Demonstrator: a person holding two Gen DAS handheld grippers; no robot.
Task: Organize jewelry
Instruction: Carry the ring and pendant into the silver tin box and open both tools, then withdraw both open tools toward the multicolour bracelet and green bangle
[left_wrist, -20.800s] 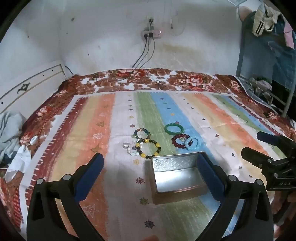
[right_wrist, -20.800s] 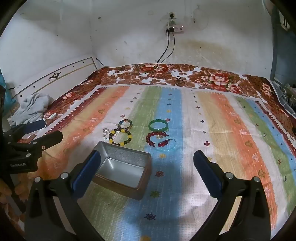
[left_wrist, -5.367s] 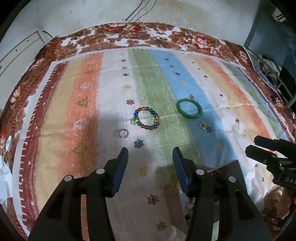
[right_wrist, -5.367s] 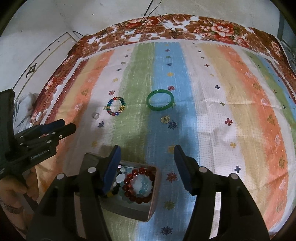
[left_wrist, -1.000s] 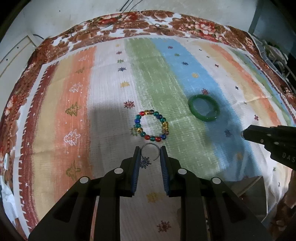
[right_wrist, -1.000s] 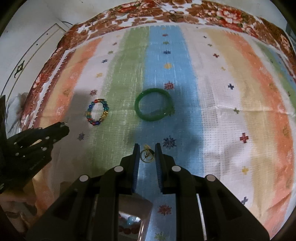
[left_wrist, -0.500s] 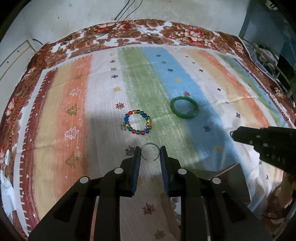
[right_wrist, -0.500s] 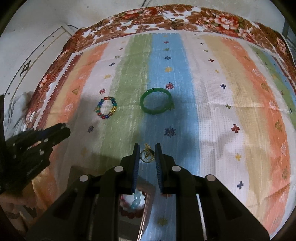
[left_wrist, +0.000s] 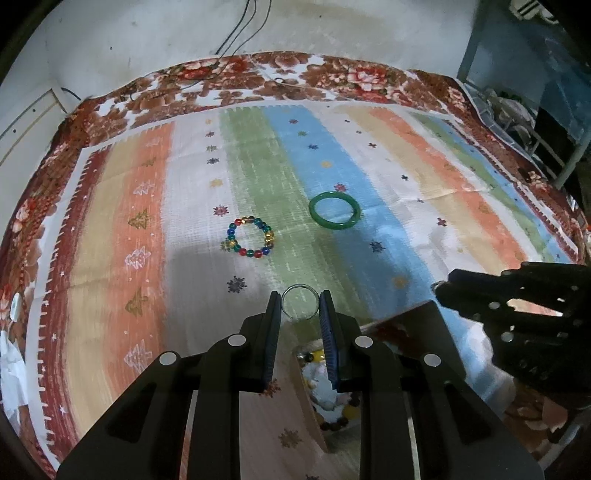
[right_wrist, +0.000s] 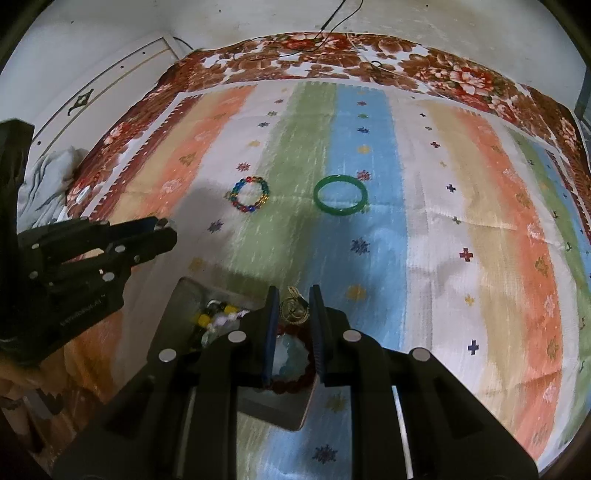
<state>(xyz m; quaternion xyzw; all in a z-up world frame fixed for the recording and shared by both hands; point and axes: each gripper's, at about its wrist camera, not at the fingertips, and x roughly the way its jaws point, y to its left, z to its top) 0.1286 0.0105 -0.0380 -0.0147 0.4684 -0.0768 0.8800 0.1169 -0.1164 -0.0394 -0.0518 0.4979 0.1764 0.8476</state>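
Gripping a thin silver ring (left_wrist: 299, 301) between nearly closed fingers, left gripper (left_wrist: 300, 303) pictured at lower centre of its own wrist frame, above the striped bedspread (left_wrist: 122, 221). Pinched likewise in right gripper (right_wrist: 292, 308), at lower centre of the right wrist frame: a small gold pendant (right_wrist: 293, 309), held over the far edge of an open metal tin (right_wrist: 173, 325). Seen inside the tin, yellow, white and dark beads at its left, plus a dark red bead bracelet (right_wrist: 291, 380) ringing a pale blue one, partly hidden behind the fingers. Left lying on the cloth at mid-frame, well apart from the tin: a multicoloured bead bracelet (right_wrist: 250, 199) on the white and green stripes, and to its right a green bangle (right_wrist: 340, 199) on the blue stripe, the two near each other but not touching. Bordering the stripes at upper frame, a brown floral blanket (right_wrist: 424, 66) against a white wall (right_wrist: 110, 26), with crumpled grey cloth (right_wrist: 48, 173) at far left.
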